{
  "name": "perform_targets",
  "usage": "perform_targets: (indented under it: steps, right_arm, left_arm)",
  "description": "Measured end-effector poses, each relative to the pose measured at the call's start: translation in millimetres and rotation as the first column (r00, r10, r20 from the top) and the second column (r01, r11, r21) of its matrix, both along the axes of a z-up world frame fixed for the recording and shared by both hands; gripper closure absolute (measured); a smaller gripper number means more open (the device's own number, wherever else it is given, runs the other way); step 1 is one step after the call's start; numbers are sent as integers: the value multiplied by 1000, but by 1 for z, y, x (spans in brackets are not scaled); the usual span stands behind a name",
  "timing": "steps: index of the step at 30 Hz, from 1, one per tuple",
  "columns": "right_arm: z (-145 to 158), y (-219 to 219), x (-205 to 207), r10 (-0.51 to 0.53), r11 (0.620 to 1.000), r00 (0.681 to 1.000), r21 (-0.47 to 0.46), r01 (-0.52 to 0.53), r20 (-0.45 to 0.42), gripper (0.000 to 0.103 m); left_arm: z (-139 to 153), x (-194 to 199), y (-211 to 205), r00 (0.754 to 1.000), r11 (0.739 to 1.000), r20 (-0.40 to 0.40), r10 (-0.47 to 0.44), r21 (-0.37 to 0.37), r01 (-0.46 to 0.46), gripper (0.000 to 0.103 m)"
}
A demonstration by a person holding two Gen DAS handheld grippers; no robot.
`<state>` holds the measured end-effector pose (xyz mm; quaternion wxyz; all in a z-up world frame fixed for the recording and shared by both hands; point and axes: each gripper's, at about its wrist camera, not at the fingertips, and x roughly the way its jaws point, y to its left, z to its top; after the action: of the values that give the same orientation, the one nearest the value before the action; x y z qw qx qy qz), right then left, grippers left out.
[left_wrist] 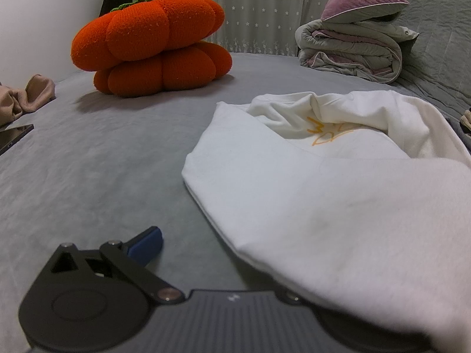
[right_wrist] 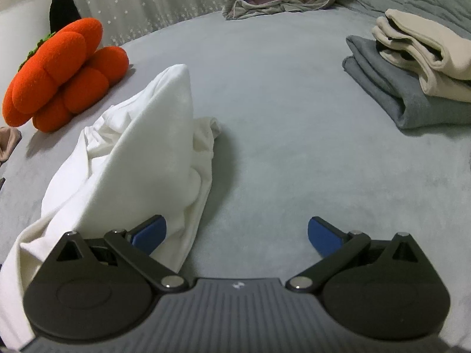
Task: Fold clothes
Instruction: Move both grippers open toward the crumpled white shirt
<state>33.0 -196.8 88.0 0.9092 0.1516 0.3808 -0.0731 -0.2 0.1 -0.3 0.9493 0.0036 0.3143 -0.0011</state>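
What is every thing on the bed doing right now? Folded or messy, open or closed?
White shirt: crumpled, not folded, draped over the left gripper's right side.
Grey and beige clothes: folded, stacked.
Quilt: rolled up, purple pillow on top.
Pumpkin cushions: two, stacked.
Pink cloth: bunched up.
Left gripper: open, pressing nothing.
Right gripper: open, empty.

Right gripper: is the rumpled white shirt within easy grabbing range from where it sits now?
Probably yes. The right gripper is open, the rumpled white shirt lies against its left finger, and only bare grey bed sheet surrounds it.
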Motion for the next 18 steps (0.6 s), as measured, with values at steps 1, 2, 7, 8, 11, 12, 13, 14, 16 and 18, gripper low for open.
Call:
perform_targets:
  steps: [1, 2, 7, 8, 11, 12, 13, 14, 16, 18]
  right_arm:
    - [0, 0, 0, -3, 1000, 1000, 6, 3, 0, 0]
    - [0, 0, 0, -5, 1000, 1000, 12, 5, 1, 0]
    - [2, -3, -1, -2, 1000, 1000, 20, 2, 7, 0]
    - [3, -2, -2, 0, 1000, 1000, 9, 0, 6, 0]
    - [0, 1, -2, 2, 1000, 1000, -5, -2, 6, 0]
    - [0, 2, 0, 3, 1000, 1000, -8, -3, 0, 0]
    - [0, 3, 1, 3, 1000, 1000, -10, -3, -3, 0]
    - [0, 3, 1, 4, 1000, 1000, -11, -4, -4, 0]
    - [0, 3, 1, 9, 1000, 1000, -11, -9, -6, 0]
    - [0, 3, 0, 14, 1000, 1000, -10, -14, -8, 0]
  left_arm:
    - [0, 0, 0, 1000, 1000, 0, 0, 9, 0, 0]
    - [-1, 0, -1, 1000, 1000, 0, 0, 8, 0, 0]
    - [-2, -1, 0, 1000, 1000, 0, -1, 3, 1, 0]
    - [-1, -2, 0, 1000, 1000, 0, 0, 0, 0, 0]
    - [-1, -1, -1, 1000, 1000, -4, -3, -4, 3, 0]
    - [1, -1, 0, 1000, 1000, -15, -11, -3, 11, 0]
    - [2, 0, 1, 999, 1000, -26, -19, -2, 19, 0]
    - [4, 0, 2, 999, 1000, -36, -27, -1, 27, 0]
    - [7, 1, 4, 997, 999, -58, -42, 0, 42, 0]
    - [10, -2, 7, 996, 999, -83, -45, 11, 46, 0]
